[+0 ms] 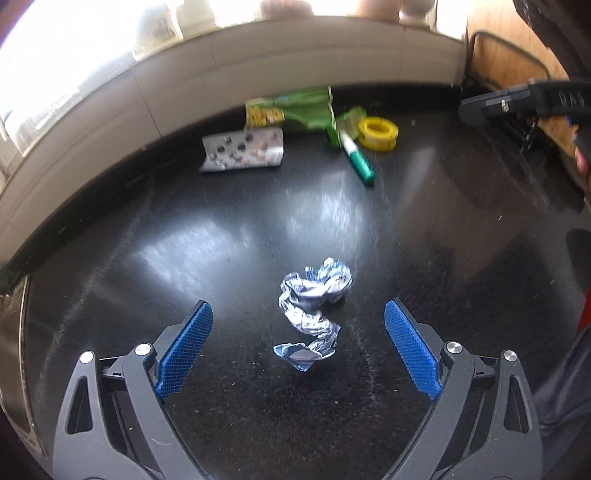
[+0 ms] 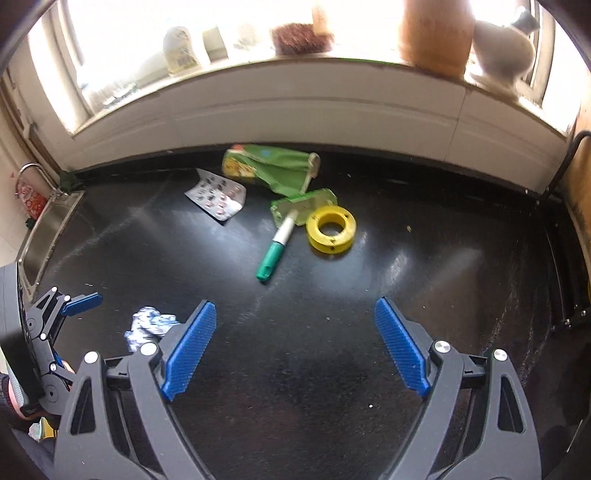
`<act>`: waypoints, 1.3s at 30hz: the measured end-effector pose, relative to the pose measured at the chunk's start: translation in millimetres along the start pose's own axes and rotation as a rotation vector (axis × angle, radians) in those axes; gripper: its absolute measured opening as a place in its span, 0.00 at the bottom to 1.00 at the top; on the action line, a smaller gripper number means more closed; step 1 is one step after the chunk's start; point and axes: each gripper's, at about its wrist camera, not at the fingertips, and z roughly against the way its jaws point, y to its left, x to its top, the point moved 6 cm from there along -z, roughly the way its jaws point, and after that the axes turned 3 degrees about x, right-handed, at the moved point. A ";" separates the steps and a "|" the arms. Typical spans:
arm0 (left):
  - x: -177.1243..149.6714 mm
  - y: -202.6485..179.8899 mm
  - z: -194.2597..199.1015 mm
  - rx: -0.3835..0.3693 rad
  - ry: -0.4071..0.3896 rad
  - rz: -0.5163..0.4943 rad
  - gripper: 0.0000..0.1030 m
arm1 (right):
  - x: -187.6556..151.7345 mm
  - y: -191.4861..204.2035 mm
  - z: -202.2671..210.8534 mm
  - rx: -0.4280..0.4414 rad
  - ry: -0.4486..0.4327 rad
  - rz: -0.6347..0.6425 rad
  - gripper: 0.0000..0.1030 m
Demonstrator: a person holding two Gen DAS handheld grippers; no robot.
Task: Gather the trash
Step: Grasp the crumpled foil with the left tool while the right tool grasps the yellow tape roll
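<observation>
A crumpled silver-blue foil wrapper [image 1: 314, 295] lies on the black countertop [image 1: 184, 240], just ahead of and between the tips of my left gripper [image 1: 298, 308], which is open and not touching it. Farther back lie a pill blister pack [image 1: 243, 151], a green wrapper [image 1: 295, 110], a small green box [image 1: 347, 123], a green-and-white pen [image 1: 356, 158] and a yellow ring [image 1: 378, 133]. My right gripper [image 2: 295, 304] is open over bare counter, with the pen [image 2: 277, 247] and the ring [image 2: 330, 229] beyond its tips. To its left is the foil [image 2: 151, 325].
A tiled wall and a bright window sill with jars [image 2: 436, 33] bound the counter at the back. A steel sink [image 2: 48, 229] sits at the far left. A black wire rack [image 2: 565, 166] and wooden surface stand at the right edge.
</observation>
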 end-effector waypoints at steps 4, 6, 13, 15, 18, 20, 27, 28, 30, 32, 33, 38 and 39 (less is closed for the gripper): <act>-5.7 -5.5 -21.2 -0.003 0.016 -0.016 0.88 | -1.8 -13.1 -26.0 -0.011 0.040 -0.024 0.83; -5.9 -6.5 -26.4 -0.008 0.018 -0.017 0.88 | -2.3 -18.8 -42.2 -0.019 0.062 -0.028 0.83; -3.5 -7.0 -46.3 -0.056 0.020 0.025 0.81 | 5.8 -31.3 -88.4 -0.039 0.107 -0.020 0.83; 1.0 -4.3 -49.9 -0.048 0.007 0.045 0.81 | 11.9 -34.4 -102.7 -0.048 0.117 -0.014 0.83; 9.9 -3.0 -55.4 -0.045 -0.008 0.054 0.81 | 22.9 -40.7 -121.0 -0.059 0.132 -0.007 0.82; 15.5 -1.4 -57.8 -0.041 -0.019 0.060 0.73 | 30.2 -43.1 -127.1 -0.066 0.127 0.003 0.81; 25.1 2.1 -58.9 -0.015 -0.034 0.076 0.29 | 50.1 -45.9 -140.4 -0.077 0.108 0.057 0.76; 25.4 2.3 -58.7 -0.008 -0.031 0.074 0.24 | 51.5 -44.9 -140.7 -0.074 0.105 0.062 0.74; 26.1 1.2 -58.7 -0.007 -0.019 0.067 0.20 | 55.2 -41.0 -140.0 -0.064 0.100 0.075 0.61; 27.6 -0.1 -59.1 -0.006 -0.005 0.058 0.17 | 58.3 -36.6 -141.1 -0.058 0.104 0.085 0.53; 28.4 0.1 -59.4 -0.010 0.005 0.063 0.17 | 58.2 -35.1 -141.5 -0.056 0.109 0.087 0.53; 29.7 9.6 -54.8 -0.030 0.032 0.132 0.15 | 52.6 -32.0 -129.1 -0.046 0.109 0.077 0.52; 30.1 12.2 -51.8 -0.030 0.030 0.146 0.15 | 53.3 -29.1 -124.9 -0.048 0.104 0.080 0.52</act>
